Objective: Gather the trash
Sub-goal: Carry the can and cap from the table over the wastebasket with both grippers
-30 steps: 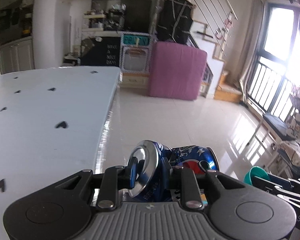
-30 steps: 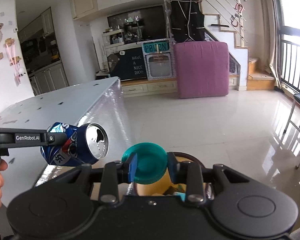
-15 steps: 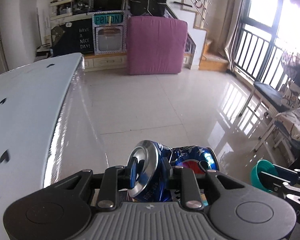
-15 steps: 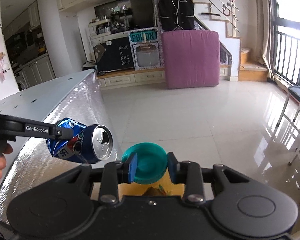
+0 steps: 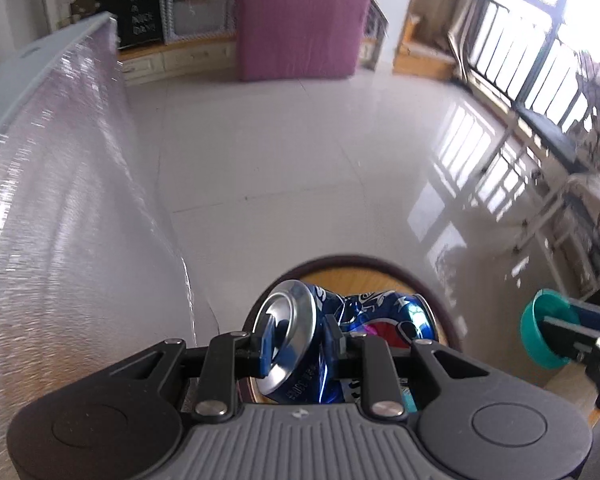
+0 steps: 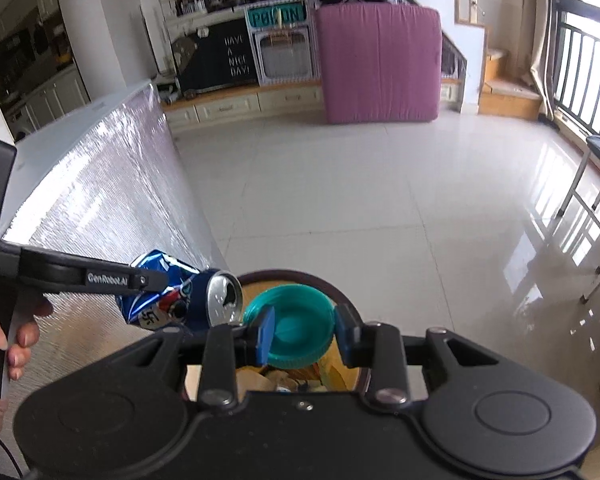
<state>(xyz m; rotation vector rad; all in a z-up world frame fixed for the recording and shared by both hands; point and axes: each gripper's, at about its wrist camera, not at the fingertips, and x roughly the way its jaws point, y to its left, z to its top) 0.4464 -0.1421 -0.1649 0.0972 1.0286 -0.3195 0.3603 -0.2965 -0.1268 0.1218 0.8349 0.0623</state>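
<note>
Right wrist view shows 2 grippers over the round bin (image 6: 324, 280), left gripper (image 6: 148, 280) clamping the crushed Pepsi can (image 6: 172, 300), right gripper (image 6: 302, 334) clamping the teal lid (image 6: 296, 320); next, release both.

Both wrist views tilt down over the round bin (image 5: 440, 300), sharing floor (image 6: 340, 200) beyond.
</note>
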